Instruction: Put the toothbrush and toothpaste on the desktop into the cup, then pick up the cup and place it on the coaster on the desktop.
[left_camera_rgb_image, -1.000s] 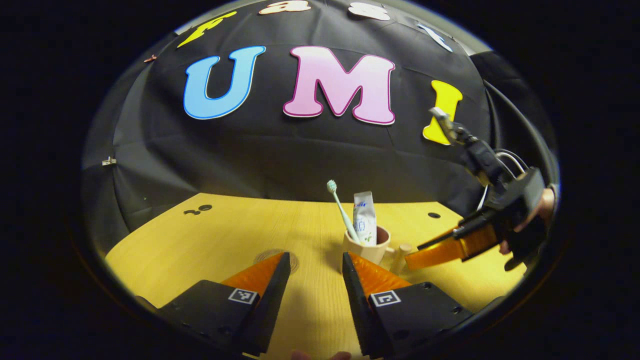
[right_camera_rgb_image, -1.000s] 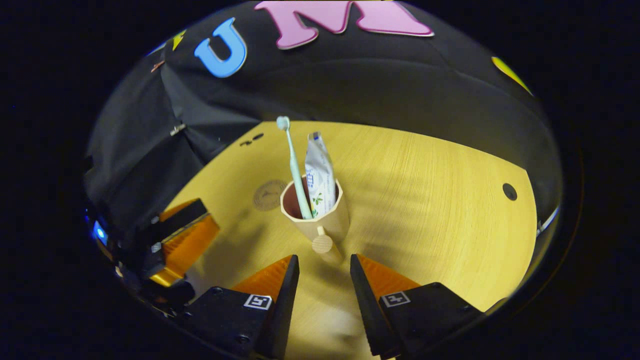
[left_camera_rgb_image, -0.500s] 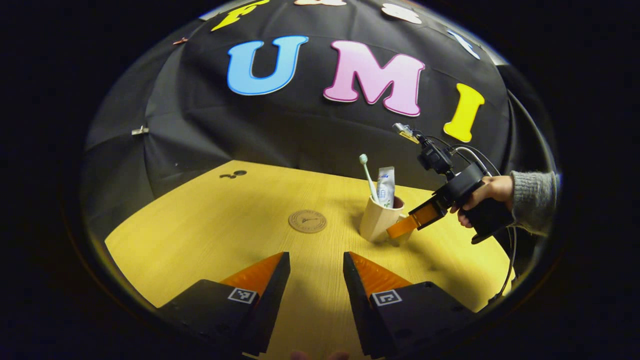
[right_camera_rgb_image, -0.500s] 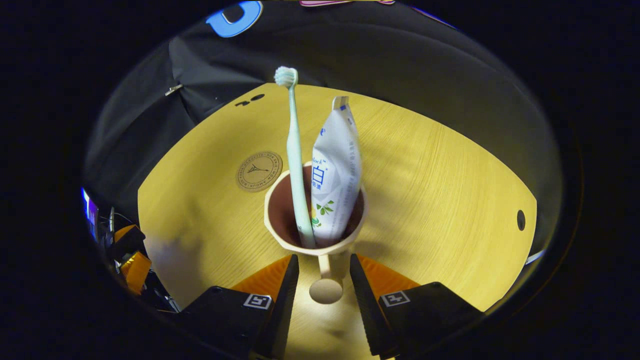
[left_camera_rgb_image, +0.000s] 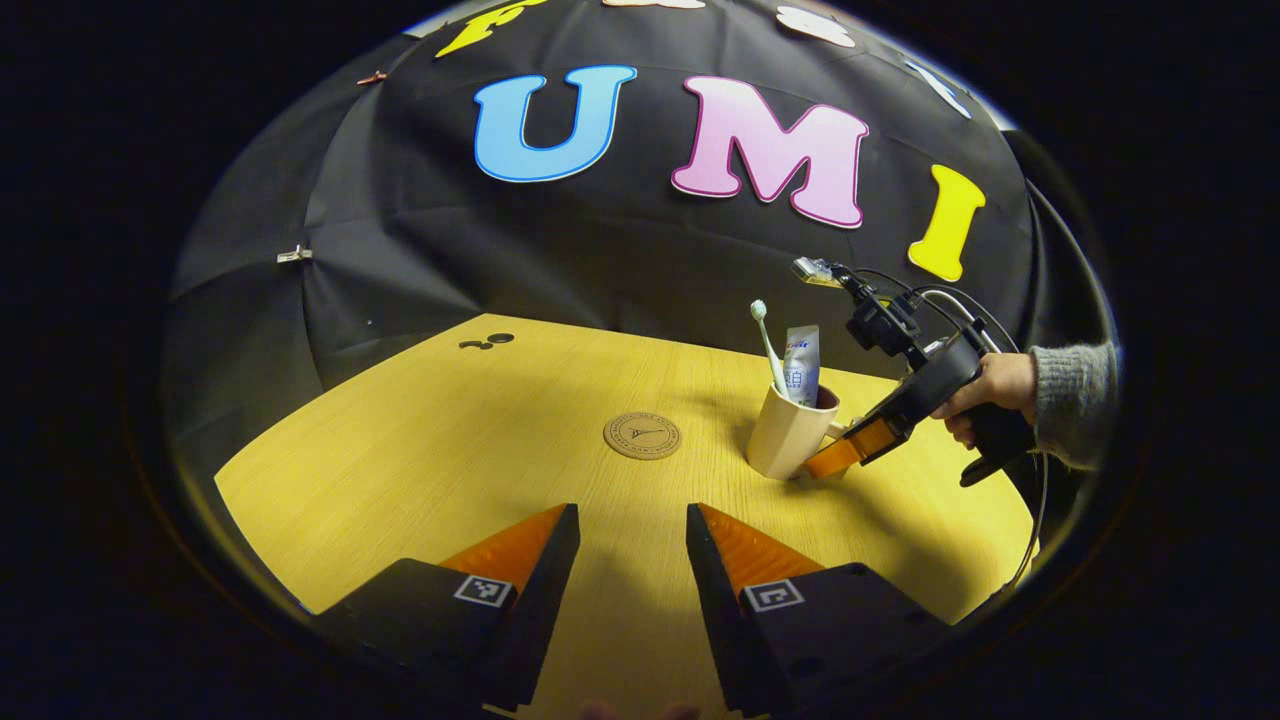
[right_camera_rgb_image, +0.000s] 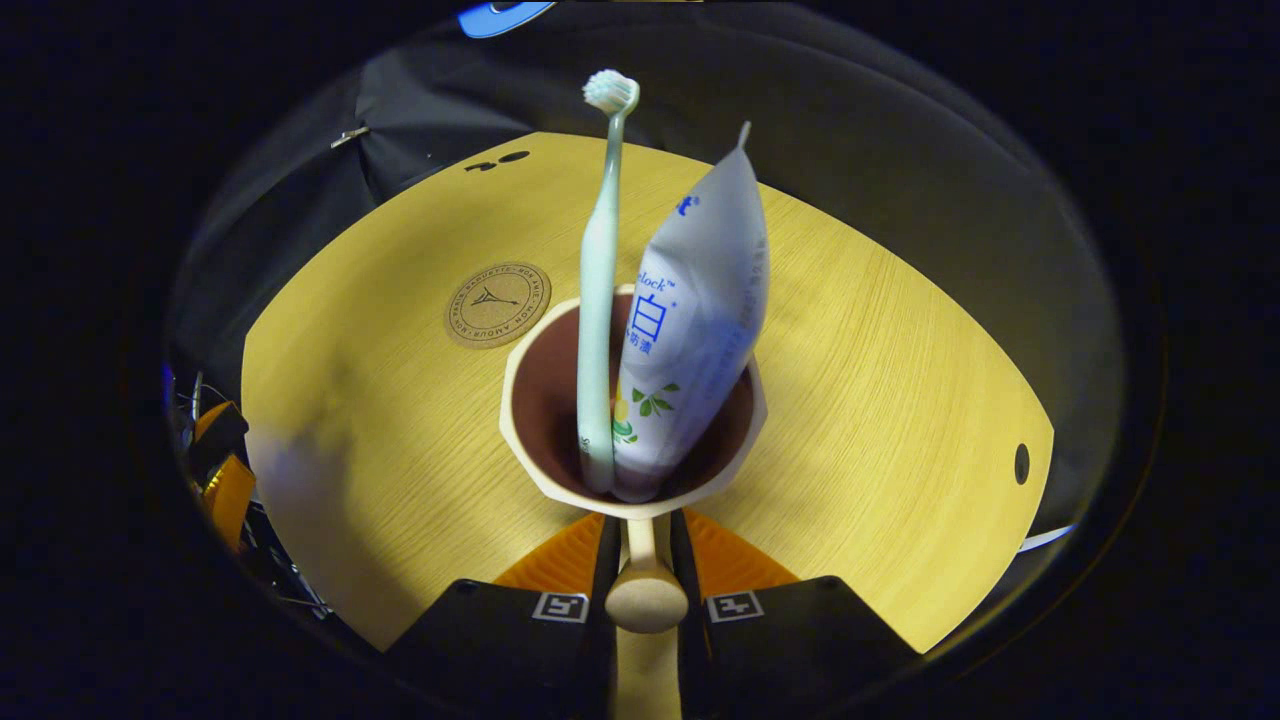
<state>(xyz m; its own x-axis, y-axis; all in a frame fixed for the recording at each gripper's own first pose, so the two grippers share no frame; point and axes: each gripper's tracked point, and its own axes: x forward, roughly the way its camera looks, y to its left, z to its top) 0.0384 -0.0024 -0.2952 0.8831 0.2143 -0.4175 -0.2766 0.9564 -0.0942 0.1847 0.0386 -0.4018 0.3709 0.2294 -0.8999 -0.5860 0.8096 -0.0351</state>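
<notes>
A beige cup (right_camera_rgb_image: 545, 470) (left_camera_rgb_image: 785, 440) stands on the wooden desktop (left_camera_rgb_image: 450, 450), holding a pale green toothbrush (right_camera_rgb_image: 600, 300) (left_camera_rgb_image: 768, 345) and a white toothpaste tube (right_camera_rgb_image: 700, 320) (left_camera_rgb_image: 800, 362), both upright. My right gripper (right_camera_rgb_image: 640, 545) (left_camera_rgb_image: 835, 455) is shut on the cup's peg handle (right_camera_rgb_image: 645, 595), a finger pressing each side. A round cork coaster (right_camera_rgb_image: 497, 304) (left_camera_rgb_image: 642, 436) lies flat to the cup's left. My left gripper (left_camera_rgb_image: 625, 530) hovers open over the near desktop, well short of the coaster, with nothing between its fingers.
A hand in a grey sleeve (left_camera_rgb_image: 1070, 400) holds the right gripper at the desktop's right side, with cables trailing behind. Small dark holes (left_camera_rgb_image: 485, 341) (right_camera_rgb_image: 1020, 463) mark the desktop. The black cloth wall (left_camera_rgb_image: 600, 260) rises behind the far edge.
My right gripper moved in around the cup's handle and shut on it. My left gripper drew back from the cup toward the near-left side, staying open.
</notes>
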